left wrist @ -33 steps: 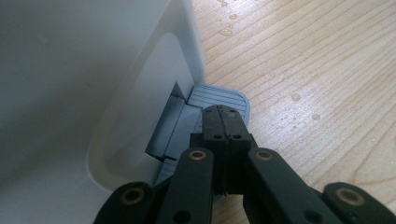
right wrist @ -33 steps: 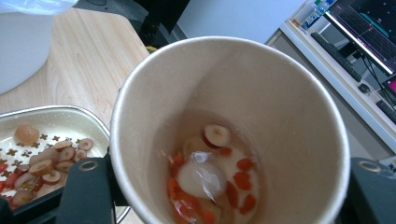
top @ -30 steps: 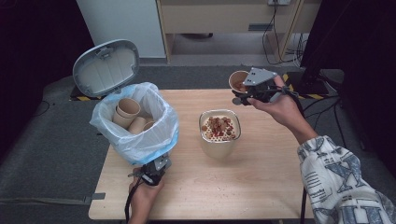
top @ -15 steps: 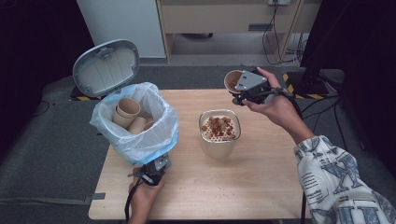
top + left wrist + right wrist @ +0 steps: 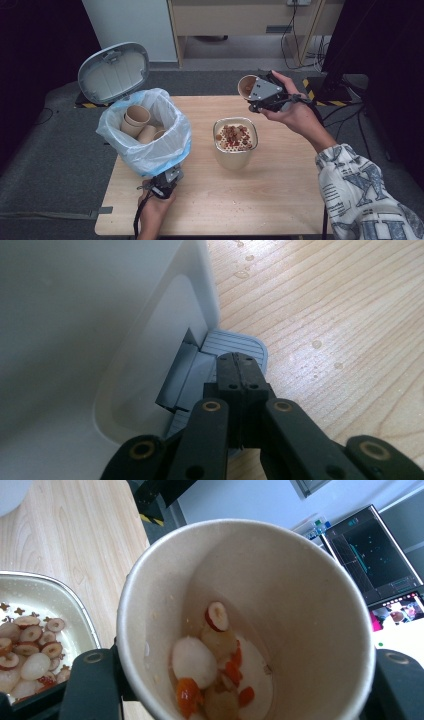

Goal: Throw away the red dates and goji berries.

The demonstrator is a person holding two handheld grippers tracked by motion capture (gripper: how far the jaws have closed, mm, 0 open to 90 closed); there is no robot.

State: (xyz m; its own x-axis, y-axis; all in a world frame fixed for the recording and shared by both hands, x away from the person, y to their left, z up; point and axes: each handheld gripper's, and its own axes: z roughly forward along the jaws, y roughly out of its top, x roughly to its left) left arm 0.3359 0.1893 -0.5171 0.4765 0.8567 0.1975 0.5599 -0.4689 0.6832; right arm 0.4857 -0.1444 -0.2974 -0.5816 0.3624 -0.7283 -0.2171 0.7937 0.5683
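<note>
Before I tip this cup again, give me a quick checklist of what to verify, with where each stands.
1. Grip on the paper cup: the right gripper is closed around it, one jaw on each side. Ok.
2. Cup emptied: fruit pieces sit at its bottom. Not ok.
3. Cup over the strainer container: it is held beyond and to the right of it, not above. Not ok.
4. Bin lid: open, with the left gripper shut and pressing the pedal. Ok.
5. Room in the strainer: it already holds fruit; how much more fits, cannot tell.
</note>
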